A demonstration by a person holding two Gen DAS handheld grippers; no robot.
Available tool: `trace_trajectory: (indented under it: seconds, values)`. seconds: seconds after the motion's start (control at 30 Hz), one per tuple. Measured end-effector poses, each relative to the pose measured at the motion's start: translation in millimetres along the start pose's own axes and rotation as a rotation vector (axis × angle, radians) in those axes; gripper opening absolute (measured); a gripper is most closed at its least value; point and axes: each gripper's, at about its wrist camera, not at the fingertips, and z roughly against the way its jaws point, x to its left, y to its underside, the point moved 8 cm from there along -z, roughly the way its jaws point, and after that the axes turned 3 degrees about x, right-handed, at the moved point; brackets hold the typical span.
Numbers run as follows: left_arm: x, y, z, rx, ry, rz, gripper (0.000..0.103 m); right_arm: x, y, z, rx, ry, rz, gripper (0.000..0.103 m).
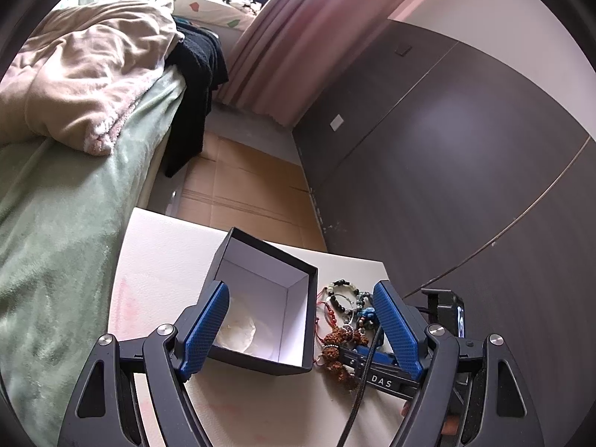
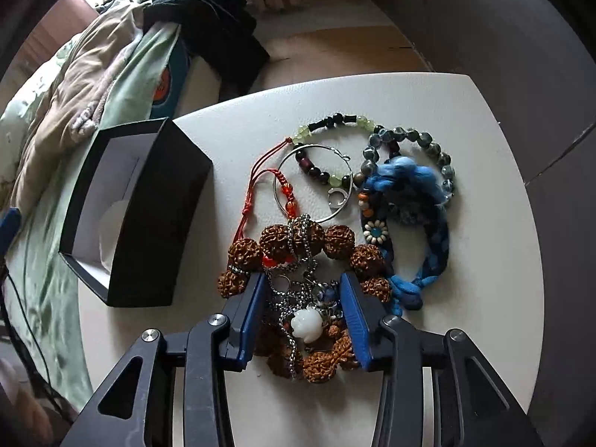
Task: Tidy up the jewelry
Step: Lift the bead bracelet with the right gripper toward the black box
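White counter (image 2: 465, 298) beside a bed (image 1: 56, 231) with green cover and a tan blanket (image 1: 85, 85). Dark wardrobe panels (image 1: 465, 149) on the right, pink curtain (image 1: 283, 37) at the far end.

Black box (image 2: 149, 216), lid off, white lining, sits on the left part of the counter. A pale rounded thing lies on its floor; what it is cannot be told.

Jewelry heap lies right of the box, apart from it:
- green and black bead bracelet (image 2: 335, 123), far side
- grey glass bead bracelet (image 2: 417, 138), far right
- thin metal hoop (image 2: 313, 182) overlapping the green one
- red cord bracelet (image 2: 260, 186), nearest the box
- blue fabric band (image 2: 417, 223) with a small flower patch, right side
- brown knobbly seed-bead string (image 2: 305, 242), near side
- steel chain (image 2: 298, 290) with a white carved pendant (image 2: 306, 326), lying across the seed beads

Right tool (image 2: 302, 287): points steeply down over the near end of the heap. Blue pads (image 2: 354, 320) part-open, straddling the chain and pendant; the pads touch seed beads on both outer sides but press on nothing. Released.

Left tool (image 1: 301, 294): aimed at the box from the near side, jaws spread wide. Left pad at the box's near-left wall, right pad over the jewelry. Nothing grasped. Released. The right tool's body shows low behind its right pad.
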Motion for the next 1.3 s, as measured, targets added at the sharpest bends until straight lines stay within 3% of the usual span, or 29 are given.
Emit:
trace_trajectory:
  seconds: [0.1,0.2,0.23,0.47,0.57,0.77,0.8,1.3]
  values:
    - [0.1,1.4,-1.8,0.006,-0.003,0.0,0.08,-1.9,2.2,1.4,-0.005,-0.017,0.012,0.042]
    - [0.3,2.3,-4.2,0.012,-0.003,0.003,0.08,-9.3,6.5,2.1,0.015,-0.016,-0.005,0.024]
    - [0.2,2.2,-4.5,0.013,-0.003,0.003,0.08,-11.3,7.2,1.7,0.014,-0.028,-0.013,0.022]
    - [-0.7,3.6,-9.2,0.022,0.004,0.014,0.08,-1.1,-1.9,-2.2,-0.021,0.047,0.05,0.021]
    - [-1.1,6.8,-10.9,0.031,-0.005,0.001,0.08,-0.8,-2.7,-1.0,-0.027,0.037,0.055,0.02]
    - [1.8,4.4,-8.5,0.025,-0.005,0.008,0.08,-7.9,-3.0,10.3,-0.038,-0.031,0.006,0.016]
    - [1.9,3.3,-8.2,0.022,-0.004,0.01,0.08,-7.8,-4.7,16.7,-0.051,-0.054,-0.003,0.006]
    - [6.9,-1.2,1.3,0.0,-0.007,0.024,0.08,20.8,-16.5,97.0,-0.234,-0.343,-0.054,0.006]
